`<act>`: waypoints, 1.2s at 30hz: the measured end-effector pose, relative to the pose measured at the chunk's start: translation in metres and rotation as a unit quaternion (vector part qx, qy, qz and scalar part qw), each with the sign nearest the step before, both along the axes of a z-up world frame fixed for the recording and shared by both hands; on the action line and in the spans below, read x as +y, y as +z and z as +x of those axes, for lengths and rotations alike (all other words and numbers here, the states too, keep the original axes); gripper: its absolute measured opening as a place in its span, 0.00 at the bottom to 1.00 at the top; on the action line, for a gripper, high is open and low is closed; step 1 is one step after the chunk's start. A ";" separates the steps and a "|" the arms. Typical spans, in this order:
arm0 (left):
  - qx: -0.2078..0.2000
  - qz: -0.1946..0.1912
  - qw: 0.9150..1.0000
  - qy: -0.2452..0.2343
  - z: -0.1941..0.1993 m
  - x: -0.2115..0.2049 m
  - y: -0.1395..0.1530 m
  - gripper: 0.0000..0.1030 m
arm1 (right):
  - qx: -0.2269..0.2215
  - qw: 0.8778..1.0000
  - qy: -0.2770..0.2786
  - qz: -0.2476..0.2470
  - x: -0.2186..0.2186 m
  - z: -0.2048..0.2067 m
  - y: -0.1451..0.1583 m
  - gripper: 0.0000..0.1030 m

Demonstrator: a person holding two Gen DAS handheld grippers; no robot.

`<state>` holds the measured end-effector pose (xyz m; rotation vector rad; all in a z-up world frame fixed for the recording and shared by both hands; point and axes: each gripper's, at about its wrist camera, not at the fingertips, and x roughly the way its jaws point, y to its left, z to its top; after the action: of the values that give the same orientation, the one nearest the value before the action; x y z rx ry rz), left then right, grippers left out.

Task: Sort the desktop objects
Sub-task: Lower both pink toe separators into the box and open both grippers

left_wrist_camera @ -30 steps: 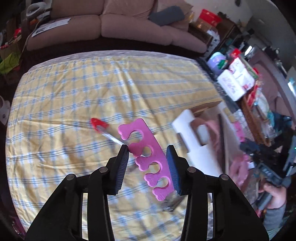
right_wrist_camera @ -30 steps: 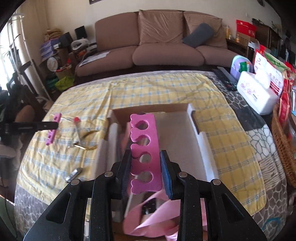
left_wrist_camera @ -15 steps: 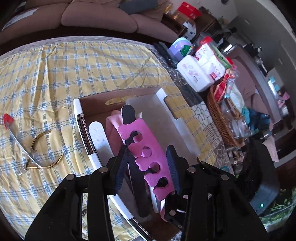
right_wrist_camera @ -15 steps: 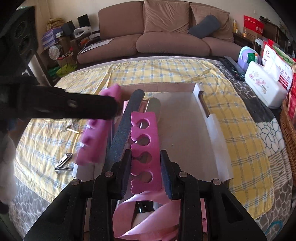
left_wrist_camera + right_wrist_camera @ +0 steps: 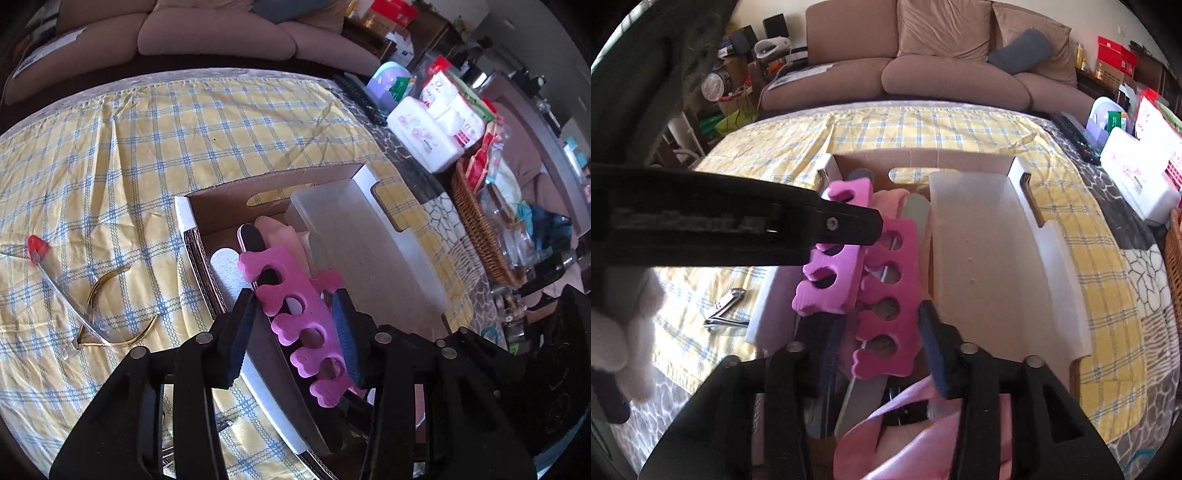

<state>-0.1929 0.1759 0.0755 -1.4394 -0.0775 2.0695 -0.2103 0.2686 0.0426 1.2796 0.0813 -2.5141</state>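
Observation:
A cardboard box (image 5: 207,269) (image 5: 960,158) sits on the yellow checked cloth. It holds nail files (image 5: 253,238), pink items and a frosted plastic case (image 5: 362,243) (image 5: 993,251). My left gripper (image 5: 295,306) hangs over the box with its jaws spread; a pink foam toe separator (image 5: 295,317) lies between them, touching the right pad. In the right wrist view that separator (image 5: 827,269) sits under the left gripper's finger. My right gripper (image 5: 882,339) is open, and a second, darker pink toe separator (image 5: 886,299) rests loose between its fingers over the box.
Gold cuticle nippers (image 5: 110,317) and a red-capped clear tool (image 5: 48,266) lie on the cloth left of the box. Nail clippers (image 5: 726,310) lie near the front left. A white wipes box (image 5: 424,136), a wicker basket (image 5: 480,229) and a sofa (image 5: 923,66) surround the table.
My left gripper carried its toe separator from the cloth over to the box and its jaws have spread. My right gripper's jaws have opened around the second separator.

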 end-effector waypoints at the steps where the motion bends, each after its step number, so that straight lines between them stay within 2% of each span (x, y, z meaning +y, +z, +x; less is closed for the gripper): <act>1: -0.001 0.005 1.000 0.003 0.000 -0.002 0.002 0.41 | 0.006 1.000 0.002 -0.008 0.003 0.004 0.006 0.55; 2: 0.000 0.011 1.000 0.005 0.000 -0.005 0.005 0.46 | 0.013 1.000 0.000 -0.013 0.006 0.008 0.012 0.58; 7: 0.005 0.010 1.000 0.002 0.003 -0.007 0.013 0.59 | 0.047 0.998 -0.020 -0.042 0.023 0.022 0.039 0.58; 10: 0.006 0.020 1.000 0.003 0.006 -0.011 0.021 0.61 | 0.050 0.996 -0.042 -0.057 0.037 0.021 0.046 0.58; 13: 0.019 0.029 0.999 0.004 0.010 -0.026 0.035 0.73 | 0.050 0.995 -0.054 -0.068 0.044 0.022 0.048 0.58; 14: 0.024 0.031 0.999 0.005 0.012 -0.033 0.038 0.83 | 0.051 0.995 -0.056 -0.066 0.045 0.022 0.049 0.62; 15: 0.027 0.032 0.999 0.006 0.013 -0.040 0.042 0.88 | 0.051 0.995 -0.056 -0.063 0.044 0.021 0.049 0.65; 16: 0.030 0.032 0.999 0.008 0.015 -0.049 0.044 0.98 | 0.052 0.995 -0.054 -0.061 0.042 0.022 0.049 0.73; 17: 0.033 0.029 0.999 0.011 0.016 -0.057 0.045 1.00 | 0.054 0.995 -0.054 -0.059 0.040 0.024 0.050 0.83; 19: 0.039 0.018 0.999 0.020 0.017 -0.073 0.046 1.00 | 0.057 0.996 -0.054 -0.050 0.036 0.026 0.050 0.93; 24: 0.027 0.011 0.999 0.034 0.021 -0.116 0.038 1.00 | 0.058 0.997 -0.038 -0.041 0.023 0.032 0.048 0.99; 30: 0.044 -0.007 0.997 0.064 0.031 -0.178 0.039 1.00 | 0.056 0.996 -0.035 -0.057 0.004 0.039 0.052 1.00; 36: 0.031 -0.010 0.996 0.087 0.037 -0.230 0.021 1.00 | 0.064 0.995 -0.017 -0.081 -0.023 0.046 0.067 1.00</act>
<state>-0.1563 -0.0544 0.0967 -1.4233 -0.1626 2.2589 -0.1639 0.2453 0.1098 1.0656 -0.1152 -2.5699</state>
